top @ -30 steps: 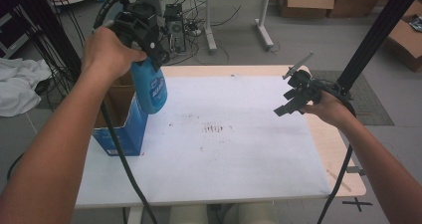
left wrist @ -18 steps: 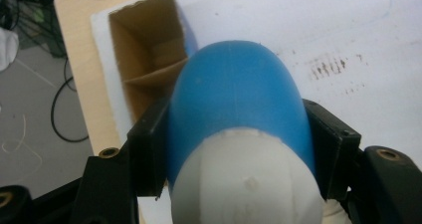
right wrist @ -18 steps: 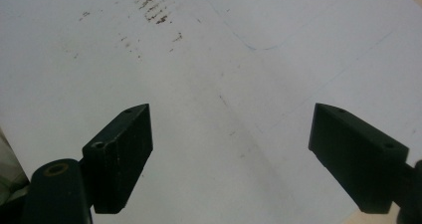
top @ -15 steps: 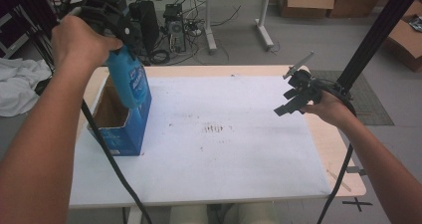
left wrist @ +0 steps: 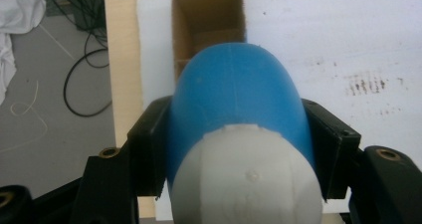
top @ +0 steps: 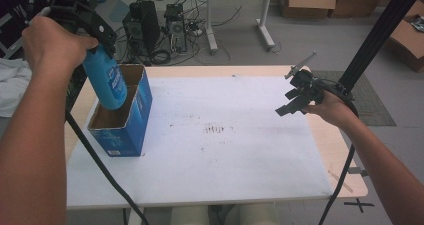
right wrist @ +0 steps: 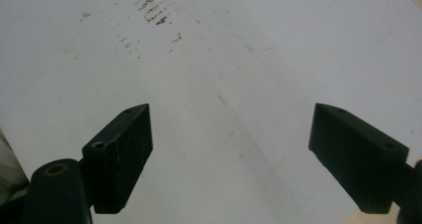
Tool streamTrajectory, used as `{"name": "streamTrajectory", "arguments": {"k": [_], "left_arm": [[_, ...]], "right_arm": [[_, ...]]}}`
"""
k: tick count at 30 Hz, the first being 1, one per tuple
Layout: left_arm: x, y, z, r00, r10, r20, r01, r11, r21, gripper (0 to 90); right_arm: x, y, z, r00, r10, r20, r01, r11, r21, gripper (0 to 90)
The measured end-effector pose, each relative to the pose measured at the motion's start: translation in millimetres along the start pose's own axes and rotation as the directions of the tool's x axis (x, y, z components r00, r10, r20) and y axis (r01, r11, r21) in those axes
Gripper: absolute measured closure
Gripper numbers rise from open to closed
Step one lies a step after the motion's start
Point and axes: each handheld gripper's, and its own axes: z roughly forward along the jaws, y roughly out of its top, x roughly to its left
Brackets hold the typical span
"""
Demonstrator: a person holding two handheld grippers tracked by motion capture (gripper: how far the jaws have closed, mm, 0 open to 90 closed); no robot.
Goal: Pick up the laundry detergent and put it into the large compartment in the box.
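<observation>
A blue bottle point(top: 106, 82) with a white cap point(left wrist: 246, 181) hangs over the open top of a blue cardboard box point(top: 134, 119) at the table's left. My left gripper point(top: 102, 39) is shut on the bottle, its black jaws pressing both sides. In the left gripper view the bottle point(left wrist: 238, 104) points down toward the box's brown inside point(left wrist: 209, 27). My right gripper point(top: 290, 104) hovers open above the right part of the white board point(top: 225, 155). Its two jaws stand wide apart over the bare board point(right wrist: 224, 59), holding nothing.
The white board covers a wooden table point(top: 350, 177) and has dark smudges point(top: 214, 129) near its middle. On the floor behind stand computer cases with cables point(top: 155, 25) and cardboard boxes point(top: 307, 0). A black pole point(top: 377, 32) rises at the right.
My left gripper has carried the bottle leftward and up, then lowered it over the box's opening. The box stands closer to the table's left. The right gripper has stayed put.
</observation>
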Motion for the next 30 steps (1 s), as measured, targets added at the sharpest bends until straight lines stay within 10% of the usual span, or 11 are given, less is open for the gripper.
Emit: {"name": "streamTrajectory", "arguments": {"k": [30], "left_arm": [[15.8, -9.6, 79.3, 1.0000, 0.006, -0.001, -0.006, 0.9996, 0.026, 38.1]], "right_arm": [[-4.7, -2.9, 1.4, 0.9997, 0.021, 0.008, -0.021, 1.000, 0.012, 17.4]]}}
